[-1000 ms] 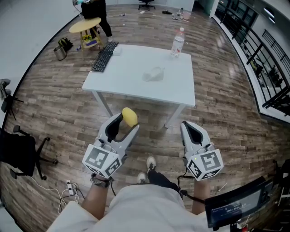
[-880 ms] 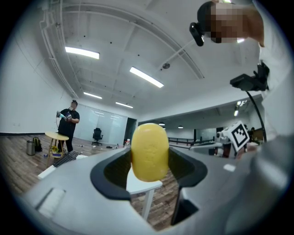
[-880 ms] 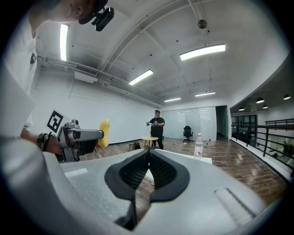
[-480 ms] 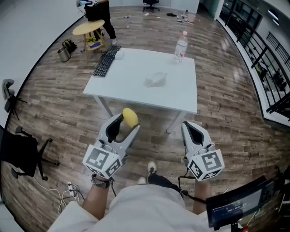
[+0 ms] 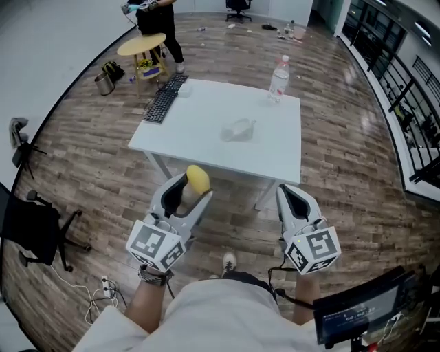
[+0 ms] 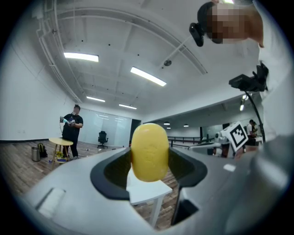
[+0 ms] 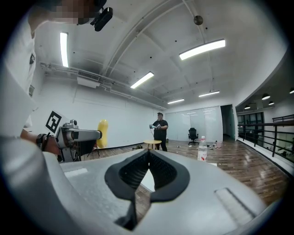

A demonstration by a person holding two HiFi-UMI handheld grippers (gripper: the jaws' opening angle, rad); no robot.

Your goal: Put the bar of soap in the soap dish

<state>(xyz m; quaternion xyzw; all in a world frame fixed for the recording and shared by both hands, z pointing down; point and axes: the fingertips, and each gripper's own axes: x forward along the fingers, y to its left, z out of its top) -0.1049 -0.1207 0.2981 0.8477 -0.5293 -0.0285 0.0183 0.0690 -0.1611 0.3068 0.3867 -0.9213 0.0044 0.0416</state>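
Left gripper (image 5: 193, 187) is clamped on the bar of soap (image 5: 197, 179): a yellow oval standing upright, pinched at the very tips, with most of it poking past the jaws. Right gripper (image 5: 289, 196) is pressed together with nothing in it. I hold both low in front of the torso, side by side and apart, over wooden floor (image 5: 89, 158) and short of the table. The white table (image 5: 199, 141) sits ahead of both tools, its near edge just past the soap in the head view. The soap dish (image 5: 238, 128) is the small clear thing near the middle of the top, ahead of the left gripper and slightly to its right, with bare tabletop all around it. A black keyboard (image 5: 163, 98) lies along the table's far-left edge, well apart from the dish. A water bottle (image 5: 278, 79) stands at the far-right corner, close to the edge. Between the left jaws and the dish I see only the table's front edge and open surface. The floor to either side of the table is open. A black office chair (image 5: 27, 230) is well off to the left of the left gripper, and a railing (image 5: 405, 103) runs far off to the right. A person in black (image 5: 155, 14) stands beyond the table by a round yellow stool (image 5: 142, 45), well apart from both tools.
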